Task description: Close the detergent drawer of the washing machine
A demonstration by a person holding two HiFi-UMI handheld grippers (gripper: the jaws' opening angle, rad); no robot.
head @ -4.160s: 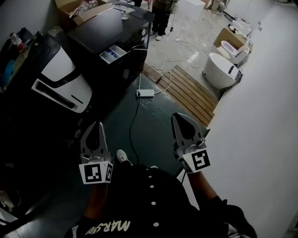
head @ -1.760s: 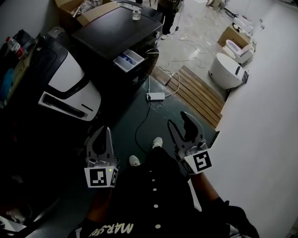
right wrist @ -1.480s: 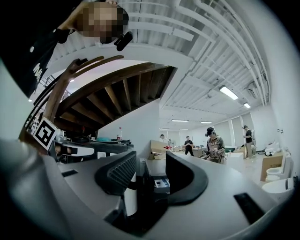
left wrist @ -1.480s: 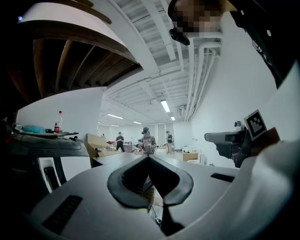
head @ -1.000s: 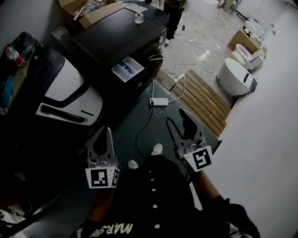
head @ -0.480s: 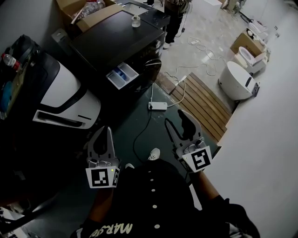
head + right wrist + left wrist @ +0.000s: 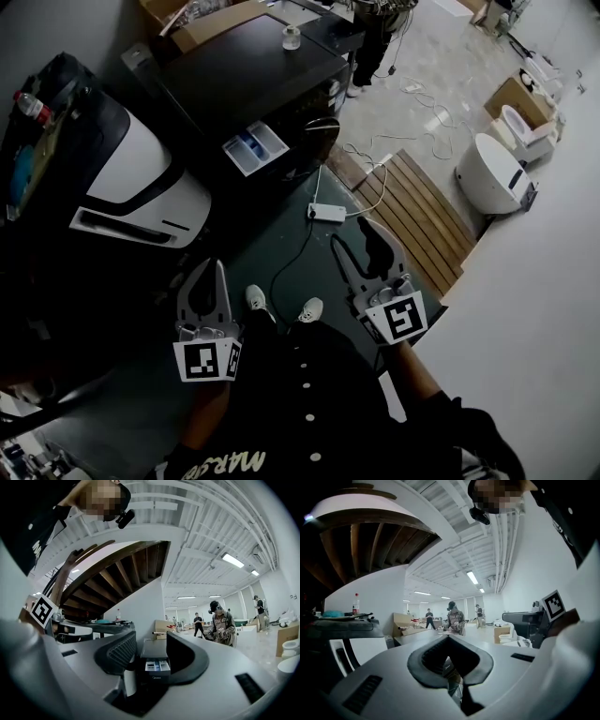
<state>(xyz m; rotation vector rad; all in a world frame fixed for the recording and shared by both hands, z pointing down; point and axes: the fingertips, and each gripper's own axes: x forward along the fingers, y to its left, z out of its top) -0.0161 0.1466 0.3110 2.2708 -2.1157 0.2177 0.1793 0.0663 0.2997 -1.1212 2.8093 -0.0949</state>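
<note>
The black washing machine (image 7: pixel 253 84) stands at the top of the head view, its white and blue detergent drawer (image 7: pixel 255 152) pulled out of the front. Both grippers hang well short of it, over the dark green floor. My left gripper (image 7: pixel 206 274) has its fingertips together and holds nothing. My right gripper (image 7: pixel 361 239) is open, its jaws wide and still opening, with nothing between them. In the right gripper view, the machine (image 7: pixel 151 649) and its open drawer (image 7: pixel 154 666) show far off between the jaws of the right gripper (image 7: pixel 150 645). The left gripper (image 7: pixel 448 641) points past the machine's top.
A white and black appliance (image 7: pixel 141 187) stands left of the machine. A power strip (image 7: pixel 326 213) and its cable lie on the floor ahead, beside a wooden slat platform (image 7: pixel 412 216). A white toilet (image 7: pixel 497 173) and a person (image 7: pixel 380 19) are further back. A glass jar (image 7: pixel 292 37) sits on the machine.
The person has stepped forward and both grippers have travelled with them toward the machine, which now sits a little nearer in the head view. Neither gripper has taken hold of anything.
</note>
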